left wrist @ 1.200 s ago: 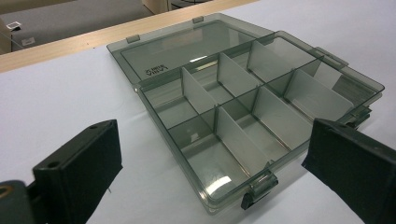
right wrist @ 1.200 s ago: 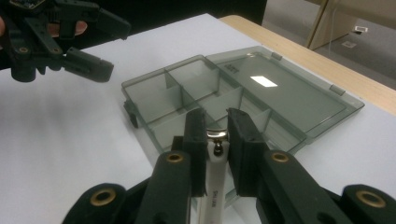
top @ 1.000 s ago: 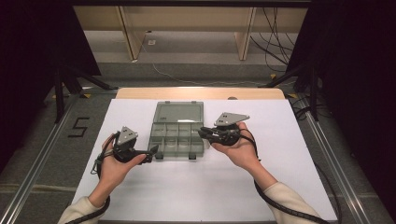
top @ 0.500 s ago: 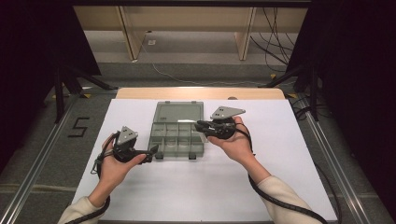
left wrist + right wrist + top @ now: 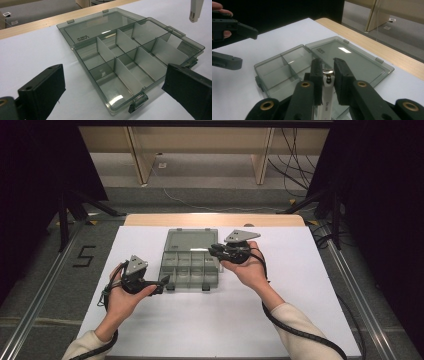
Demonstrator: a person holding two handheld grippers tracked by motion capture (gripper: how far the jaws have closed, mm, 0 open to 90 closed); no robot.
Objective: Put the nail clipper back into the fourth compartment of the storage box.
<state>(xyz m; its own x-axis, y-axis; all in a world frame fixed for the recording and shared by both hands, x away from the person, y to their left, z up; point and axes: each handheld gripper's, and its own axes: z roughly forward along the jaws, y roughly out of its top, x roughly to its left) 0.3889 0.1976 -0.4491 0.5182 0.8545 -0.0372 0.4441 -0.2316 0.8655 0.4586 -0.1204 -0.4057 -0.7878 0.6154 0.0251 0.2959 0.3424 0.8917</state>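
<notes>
Nearest you, your left gripper (image 5: pixel 162 283) sits low on the white table (image 5: pixel 310 285), its jaws spread wide with nothing between them, aimed at the front left corner of the box (image 5: pixel 190 267). From the left gripper view the box is a smoky, see-through plastic organizer, split by pale dividers into several small bins, with a dark latch (image 5: pixel 137 103) on its near rim. The bins that show there look bare.

A little farther in, your right gripper (image 5: pixel 214 251) hovers over the box's right side. Its jaws are drawn close and pinch a slim white object (image 5: pixel 326 100) with a small metal end (image 5: pixel 328 72); what it is exactly you cannot tell from here. It stands between the pads, above the bins, not resting in any of them.

Beyond that, the box's lid (image 5: pixel 192 240) lies folded back flat on the table, hinged along the far edge, with small printed lettering near one corner. Past the lid runs the wooden table edge (image 5: pixel 165 219).
</notes>
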